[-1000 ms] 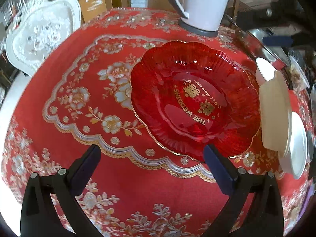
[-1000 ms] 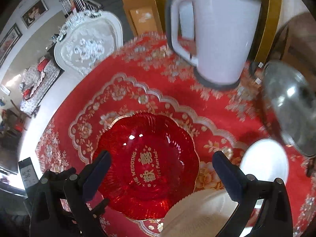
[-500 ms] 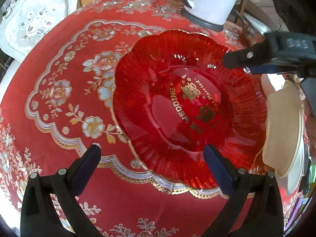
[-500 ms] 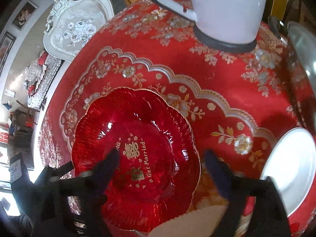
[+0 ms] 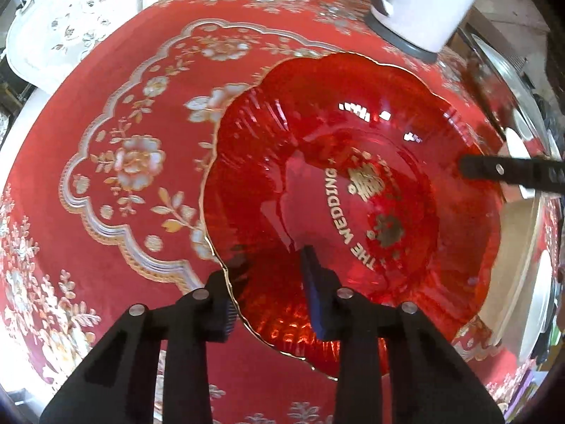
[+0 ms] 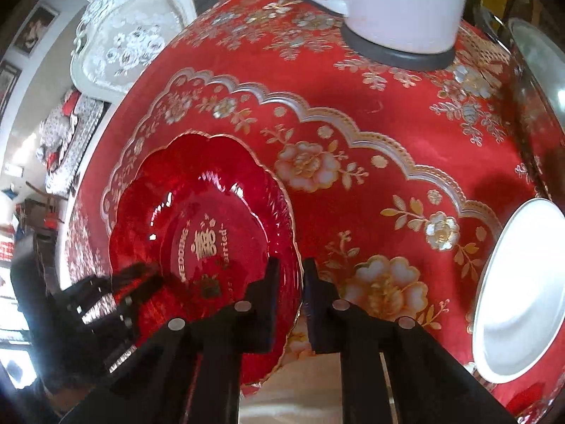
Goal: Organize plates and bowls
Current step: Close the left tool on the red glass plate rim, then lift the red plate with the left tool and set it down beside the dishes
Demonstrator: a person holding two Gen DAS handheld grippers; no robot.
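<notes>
My left gripper [image 5: 270, 282] pinches the near rim of the red glass plate [image 5: 353, 148]; my right gripper [image 6: 290, 275] clamps its opposite rim. The plate sits tilted over the red tablecloth [image 6: 388, 134], near 1 white kettle [image 6: 399, 3].

Red floral tablecloth [image 6: 388, 148], white kettle [image 6: 399, 3], white plate [image 6: 519, 293]

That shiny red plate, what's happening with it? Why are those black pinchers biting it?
A person is tidying dishes with two hand-held grippers. The left gripper and the right gripper each pinch opposite edges of the scalloped red glass wedding plate, one finger above the rim, one below. A white plate sits nearby on the red flowered tablecloth, beside a white kettle.
</notes>
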